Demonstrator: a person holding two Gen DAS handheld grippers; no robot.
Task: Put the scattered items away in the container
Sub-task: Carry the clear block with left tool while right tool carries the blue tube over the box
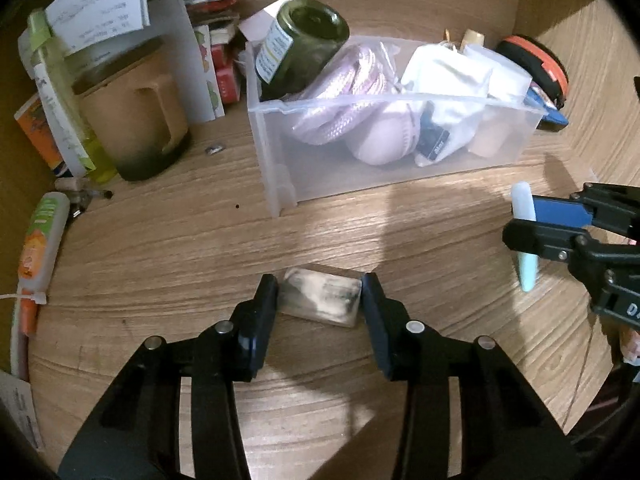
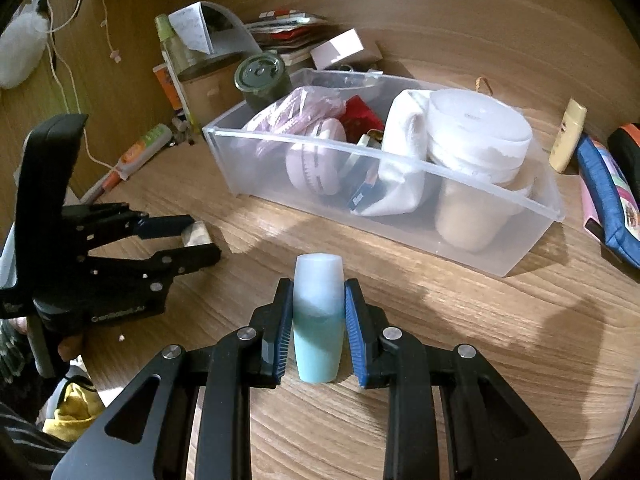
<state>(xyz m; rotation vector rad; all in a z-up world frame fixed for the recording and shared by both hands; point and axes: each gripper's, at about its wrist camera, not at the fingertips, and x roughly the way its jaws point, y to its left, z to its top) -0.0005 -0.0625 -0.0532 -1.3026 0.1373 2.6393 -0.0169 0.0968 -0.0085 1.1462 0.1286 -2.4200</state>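
Left wrist view: a small grey block [image 1: 319,300] on the table [image 1: 200,240] is pinched between the left gripper [image 1: 320,296] fingers, apparently for lifting. To the right, a pale blue tube [image 2: 319,320] is clamped by the right gripper [image 2: 318,328]. Farther off, the clear container [image 2: 400,196] is already crowded; no label can be read.
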